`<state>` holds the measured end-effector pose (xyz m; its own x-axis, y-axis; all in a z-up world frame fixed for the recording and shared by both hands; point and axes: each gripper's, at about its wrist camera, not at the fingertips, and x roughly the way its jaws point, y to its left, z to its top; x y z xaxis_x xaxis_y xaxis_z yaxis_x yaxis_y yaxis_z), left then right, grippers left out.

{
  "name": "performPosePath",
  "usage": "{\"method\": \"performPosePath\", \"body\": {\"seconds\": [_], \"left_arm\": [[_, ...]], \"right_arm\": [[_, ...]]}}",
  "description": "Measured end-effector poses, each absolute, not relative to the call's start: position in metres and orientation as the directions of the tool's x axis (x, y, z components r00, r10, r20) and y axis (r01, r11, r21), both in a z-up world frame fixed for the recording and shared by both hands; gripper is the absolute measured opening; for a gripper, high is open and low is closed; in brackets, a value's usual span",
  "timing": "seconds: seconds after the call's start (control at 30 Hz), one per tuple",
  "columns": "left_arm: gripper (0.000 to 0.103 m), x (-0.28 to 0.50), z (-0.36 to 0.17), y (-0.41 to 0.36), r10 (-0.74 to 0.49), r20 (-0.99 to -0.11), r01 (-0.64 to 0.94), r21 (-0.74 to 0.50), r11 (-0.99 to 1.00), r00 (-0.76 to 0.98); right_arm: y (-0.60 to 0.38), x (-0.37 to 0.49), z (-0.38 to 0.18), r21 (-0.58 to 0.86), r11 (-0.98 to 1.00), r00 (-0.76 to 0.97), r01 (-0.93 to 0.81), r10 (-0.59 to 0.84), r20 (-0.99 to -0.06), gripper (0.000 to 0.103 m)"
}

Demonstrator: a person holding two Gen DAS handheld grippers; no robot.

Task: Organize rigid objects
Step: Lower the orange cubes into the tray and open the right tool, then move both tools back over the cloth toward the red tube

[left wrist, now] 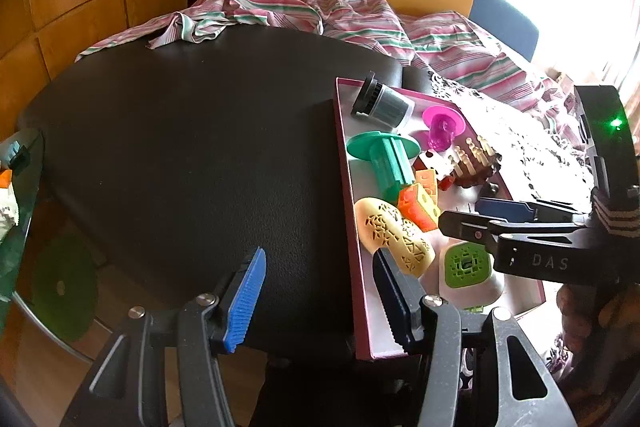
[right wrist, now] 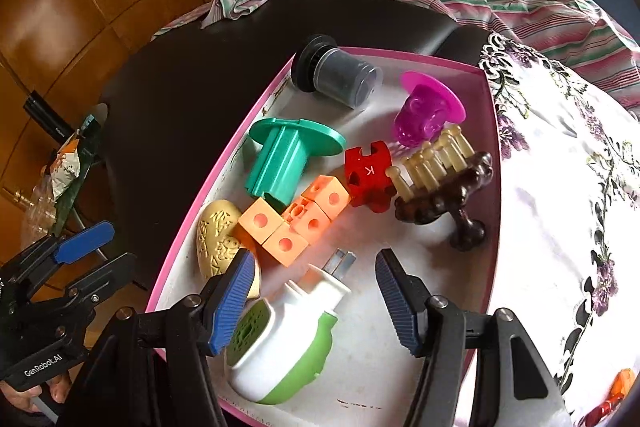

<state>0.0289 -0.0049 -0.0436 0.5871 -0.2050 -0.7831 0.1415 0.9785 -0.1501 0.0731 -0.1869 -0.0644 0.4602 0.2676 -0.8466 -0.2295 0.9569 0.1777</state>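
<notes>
A pink-rimmed box point(right wrist: 400, 55) on the black table point(left wrist: 180, 131) holds the rigid pieces. These are a grey cylinder with a black cap point(right wrist: 336, 75), a magenta piece point(right wrist: 424, 111), a teal flanged piece point(right wrist: 284, 155), a red block point(right wrist: 366, 173), orange cubes point(right wrist: 296, 223), a cream perforated heart point(right wrist: 216, 243), a brown pegged massager point(right wrist: 440, 187) and a white-and-green plug-in device point(right wrist: 288, 339). My right gripper point(right wrist: 316, 303) is open and straddles the plug-in device without pressing on it. My left gripper point(left wrist: 320, 303) is open and holds nothing, with the box's left wall point(left wrist: 346, 187) showing between its fingers.
A striped cloth point(left wrist: 320, 15) lies crumpled at the table's far side, before grey, yellow and blue chair backs. A white floral cloth point(right wrist: 560, 187) lies right of the box. At the left, a glass side table point(left wrist: 24, 227) carries bags. Wooden wall panels stand behind.
</notes>
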Motion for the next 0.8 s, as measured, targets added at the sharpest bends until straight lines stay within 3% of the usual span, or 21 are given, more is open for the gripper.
{"method": "performPosePath", "body": {"seconds": [0.8], "left_arm": [[0.058, 0.022, -0.034, -0.012, -0.195, -0.769, 0.164, -0.118, 0.979, 0.609]], "right_arm": [[-0.2, 0.05, -0.028, 0.173, 0.969, 0.567, -0.179, 0.245, -0.786, 0.064]]}}
